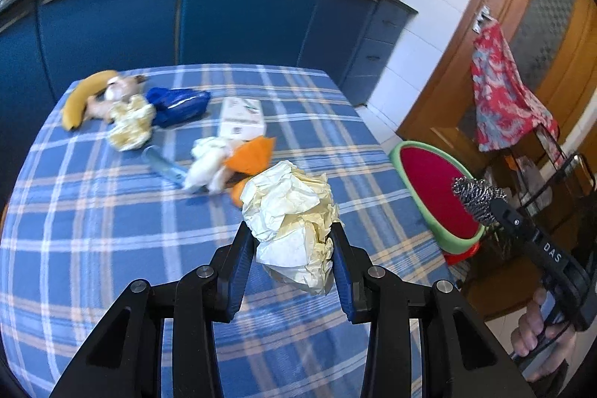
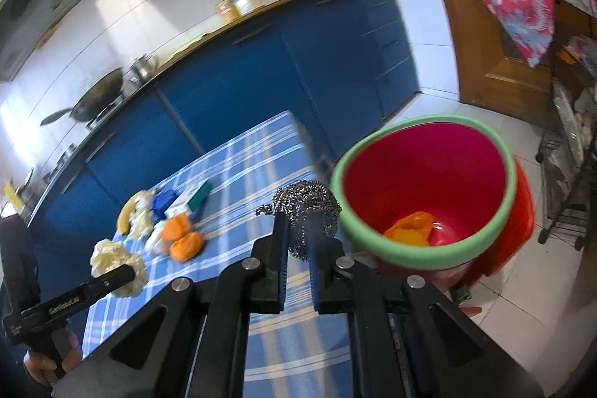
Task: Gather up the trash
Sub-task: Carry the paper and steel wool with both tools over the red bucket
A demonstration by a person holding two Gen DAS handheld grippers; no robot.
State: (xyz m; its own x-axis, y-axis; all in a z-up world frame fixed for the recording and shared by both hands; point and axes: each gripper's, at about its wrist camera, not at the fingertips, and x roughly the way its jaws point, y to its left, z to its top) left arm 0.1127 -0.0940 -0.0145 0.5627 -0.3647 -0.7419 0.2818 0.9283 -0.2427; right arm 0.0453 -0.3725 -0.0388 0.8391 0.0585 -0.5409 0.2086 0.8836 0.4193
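My left gripper is shut on a crumpled ball of cream paper, held above the blue checked tablecloth; the same ball shows at the left of the right wrist view. My right gripper is shut on a steel wool scourer, also seen at the right of the left wrist view. It hangs just left of a red bin with a green rim, which stands off the table's right edge. An orange scrap lies inside the bin.
Several pieces of trash lie on the table: a banana, a blue wrapper, a white carton, white tissue, orange peel, a small clear bottle. Blue cabinets stand behind. A wooden door and wire rack are at right.
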